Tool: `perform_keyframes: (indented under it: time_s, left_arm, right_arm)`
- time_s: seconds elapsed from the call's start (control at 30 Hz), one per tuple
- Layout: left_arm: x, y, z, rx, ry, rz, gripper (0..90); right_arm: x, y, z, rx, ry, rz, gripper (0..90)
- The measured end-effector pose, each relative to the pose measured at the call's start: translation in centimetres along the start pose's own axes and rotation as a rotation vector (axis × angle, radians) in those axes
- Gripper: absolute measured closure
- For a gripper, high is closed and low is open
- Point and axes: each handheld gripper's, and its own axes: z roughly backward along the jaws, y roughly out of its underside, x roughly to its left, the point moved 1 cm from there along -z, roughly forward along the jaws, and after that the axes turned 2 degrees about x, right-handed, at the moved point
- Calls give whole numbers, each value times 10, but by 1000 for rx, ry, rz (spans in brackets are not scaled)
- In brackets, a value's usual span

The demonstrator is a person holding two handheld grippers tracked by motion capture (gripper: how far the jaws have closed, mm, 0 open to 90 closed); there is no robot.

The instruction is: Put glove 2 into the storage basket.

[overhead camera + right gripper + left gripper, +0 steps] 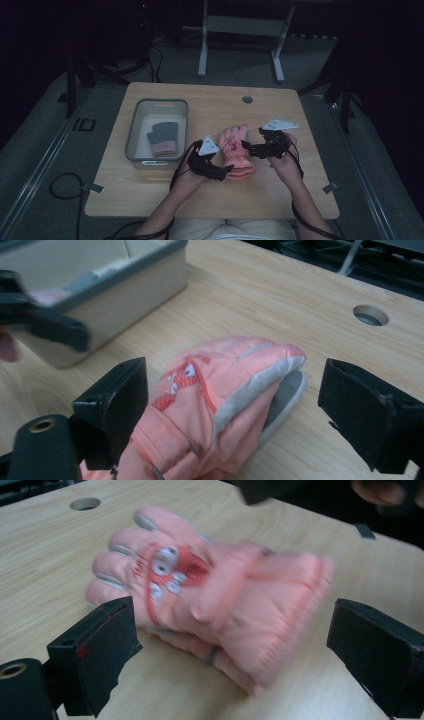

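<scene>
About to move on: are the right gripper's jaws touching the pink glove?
Apart. In the right gripper view the right gripper stands open, each jaw clear of the pink glove.

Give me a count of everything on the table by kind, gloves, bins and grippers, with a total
Pink gloves lying on the table: 1
Gloves in the bin, dark fingers and pink cuff: 1
Grey bins: 1
Hand-held grippers, left gripper and right gripper, both open: 2
Total: 5

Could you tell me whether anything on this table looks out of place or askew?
Nothing looks damaged or spilled. The pink glove lies loose on the table between the open grippers, while a similar glove already sits in the grey bin.
</scene>
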Motion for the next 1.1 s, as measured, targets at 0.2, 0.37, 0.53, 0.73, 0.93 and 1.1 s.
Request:
perform_keyframes:
  time_s: [0.2, 0.37, 0.53, 0.73, 0.93, 1.1]
  left_arm:
    - [18, -16, -13, 5, -42, 32, 99]
    - [26, -20, -20, -2, -31, 65, 143]
    - [34, -21, -36, 77, -72, 141, 153]
    - [44, -14, -57, 199, -62, 241, 153]
    - [53, 2, -79, 267, 37, 382, 157]
    - [58, 12, -89, 249, 123, 462, 194]
  right_arm:
    - [-2, -7, 0, -15, -40, -26, 228]
    - [-8, -9, -5, 30, -29, -39, 660]
    - [-4, -4, -23, 92, -3, -20, 618]
    - [-12, 13, -41, 168, -23, -97, 398]
    - [-23, 31, -54, 279, -66, -129, 358]
    - [-28, 36, -61, 322, -124, -125, 461]
